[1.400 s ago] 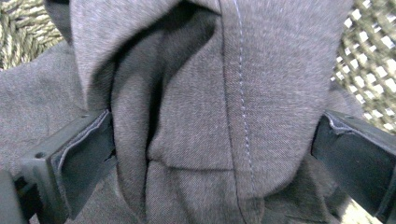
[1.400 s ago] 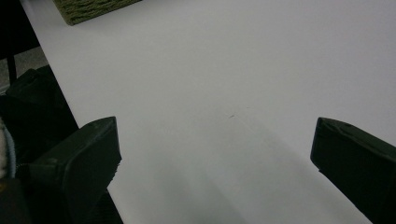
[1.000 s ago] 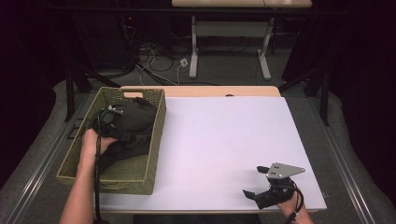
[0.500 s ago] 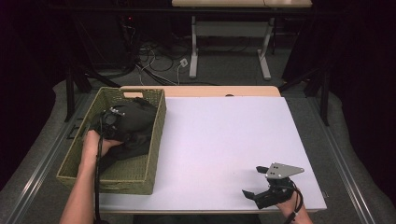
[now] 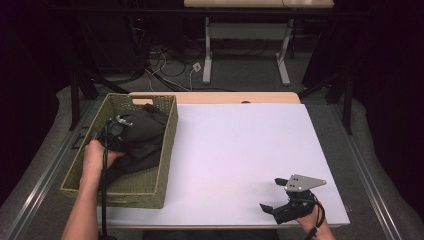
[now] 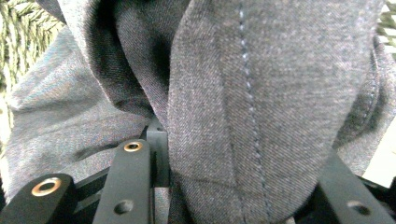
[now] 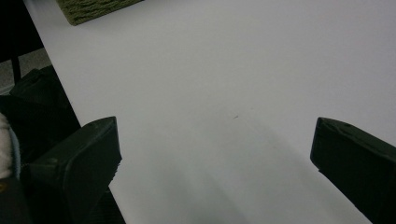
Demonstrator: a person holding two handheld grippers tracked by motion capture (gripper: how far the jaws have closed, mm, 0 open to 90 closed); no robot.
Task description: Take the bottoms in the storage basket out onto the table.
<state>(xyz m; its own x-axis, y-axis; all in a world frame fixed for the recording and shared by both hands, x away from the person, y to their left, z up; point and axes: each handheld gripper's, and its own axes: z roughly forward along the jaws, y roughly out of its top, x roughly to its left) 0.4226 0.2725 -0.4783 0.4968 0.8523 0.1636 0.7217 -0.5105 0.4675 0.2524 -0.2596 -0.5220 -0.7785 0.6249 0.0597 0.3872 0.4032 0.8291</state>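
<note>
Since the earlier frames the left gripper (image 5: pixel 116 131) has shifted little inside the basket (image 5: pixel 167 145), and its jaws have just been closing onto the dark grey garment (image 5: pixel 142 140).

High view: the garment lies bunched in the basket, with the left hand (image 5: pixel 96 156) among it. The right gripper (image 5: pixel 274 196) rests on the white table (image 5: pixel 240 150), well apart from the basket.

Left gripper view: a thick stitched fold of the garment (image 6: pixel 252 116) is pinched between the jaws.

Right gripper view: its jaws stand wide apart over bare table (image 7: pixel 224 84), grasping nothing; a basket corner (image 7: pixel 93 9) shows far off.
</note>
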